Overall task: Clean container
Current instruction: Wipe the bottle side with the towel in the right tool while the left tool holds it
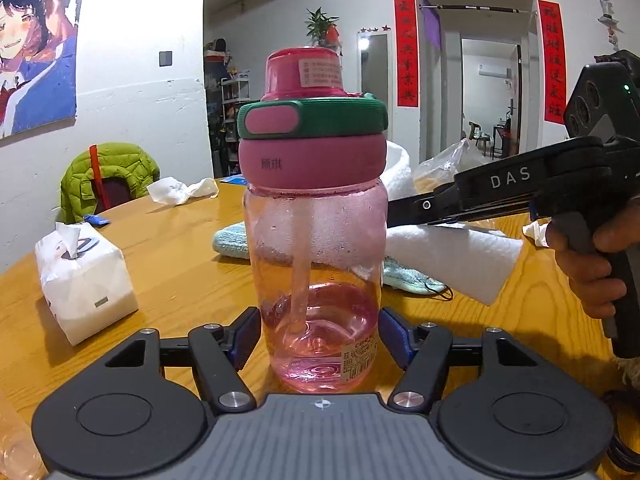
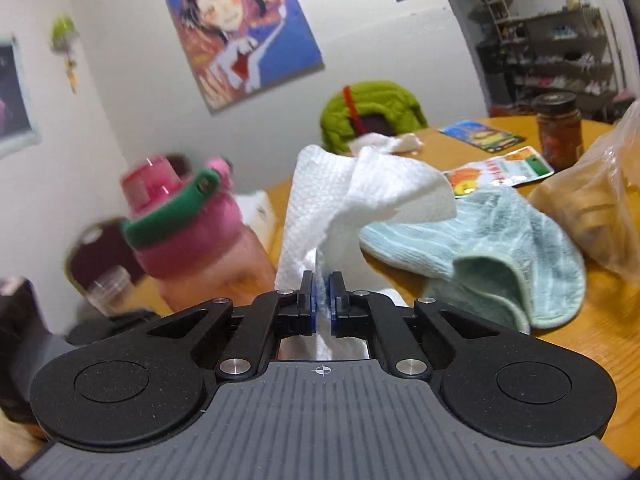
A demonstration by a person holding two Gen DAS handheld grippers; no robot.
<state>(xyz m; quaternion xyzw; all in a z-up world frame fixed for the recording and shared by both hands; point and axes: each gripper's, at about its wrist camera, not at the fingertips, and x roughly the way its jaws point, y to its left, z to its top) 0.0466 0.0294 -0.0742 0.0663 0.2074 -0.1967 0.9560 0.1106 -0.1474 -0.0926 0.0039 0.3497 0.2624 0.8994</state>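
A clear pink water bottle (image 1: 316,264) with a pink and green lid stands upright on the wooden table (image 1: 172,256), a little water in its bottom. My left gripper (image 1: 318,340) is shut on the bottle low down, blue pads against both sides. My right gripper (image 2: 323,296) is shut on a white paper towel (image 2: 360,196). In the left wrist view that towel (image 1: 452,256) hangs just right of the bottle, under the right gripper's black body, held by a person's hand (image 1: 592,264). The bottle (image 2: 188,232) appears blurred at the left of the right wrist view.
A light blue cloth (image 2: 500,248) lies on the table behind the bottle. A tissue pack (image 1: 84,280) sits left, crumpled tissue (image 1: 180,190) further back. A dark-lidded jar (image 2: 559,128), printed packets (image 2: 500,168) and a plastic bag (image 2: 600,208) are at the right. A green jacket (image 1: 108,172) hangs on a chair.
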